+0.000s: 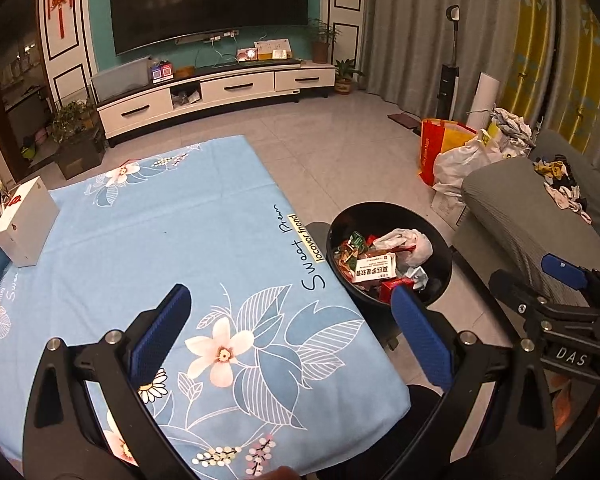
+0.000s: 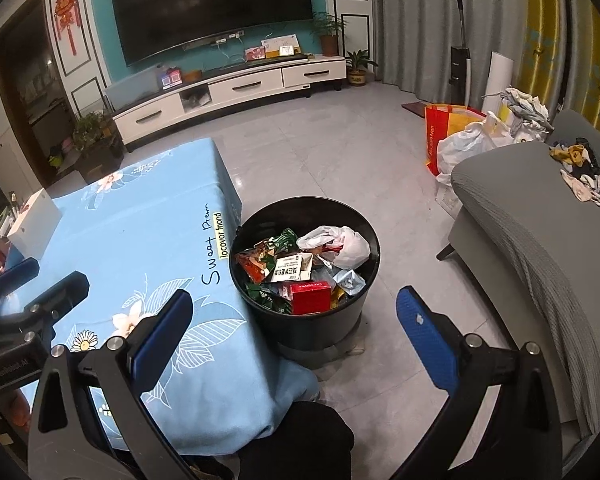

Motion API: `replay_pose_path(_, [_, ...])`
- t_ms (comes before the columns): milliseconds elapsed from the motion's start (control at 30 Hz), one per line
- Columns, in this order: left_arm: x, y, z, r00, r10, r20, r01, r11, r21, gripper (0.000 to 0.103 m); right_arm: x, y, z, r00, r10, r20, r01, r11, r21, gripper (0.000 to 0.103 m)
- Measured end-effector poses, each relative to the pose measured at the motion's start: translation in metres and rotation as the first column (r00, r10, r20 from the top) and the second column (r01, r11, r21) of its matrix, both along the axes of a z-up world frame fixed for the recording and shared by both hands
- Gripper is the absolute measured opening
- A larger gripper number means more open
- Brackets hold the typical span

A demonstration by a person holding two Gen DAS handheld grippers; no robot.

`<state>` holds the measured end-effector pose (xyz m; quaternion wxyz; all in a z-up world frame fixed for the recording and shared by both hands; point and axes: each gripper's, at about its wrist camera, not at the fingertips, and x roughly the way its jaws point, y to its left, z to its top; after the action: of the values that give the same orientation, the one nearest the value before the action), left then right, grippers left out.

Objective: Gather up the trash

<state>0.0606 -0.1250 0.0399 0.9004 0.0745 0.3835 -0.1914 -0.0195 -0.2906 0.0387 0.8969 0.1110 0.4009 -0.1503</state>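
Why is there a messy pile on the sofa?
That pile of small clothes, which look like socks, lies loose and jumbled on the grey sofa. Nothing has spilled: the wrappers and boxes sit inside the black trash bin, and only a white box remains on the table.

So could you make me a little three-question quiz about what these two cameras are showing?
1. True or false: the black bin stands on the table.
2. What is the only loose thing on the blue floral tablecloth?
3. The left gripper and right gripper have their jaws: A) clamped on trash, B) spread apart and holding nothing, C) hidden.

Key:
1. False; it stands on the floor beside the table.
2. A white box, near the far left corner.
3. B.
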Motion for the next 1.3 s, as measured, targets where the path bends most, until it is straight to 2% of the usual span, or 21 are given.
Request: replay_pose_path(1300, [0.0018,0.0029,-0.0067,1.000,0.009,-0.009,-0.009,1.000,0.007,0.100,-0.0032,0.0041,-0.0001,1.000,-0.002,-0.003,0.002,1.000,-0.010,0.100])
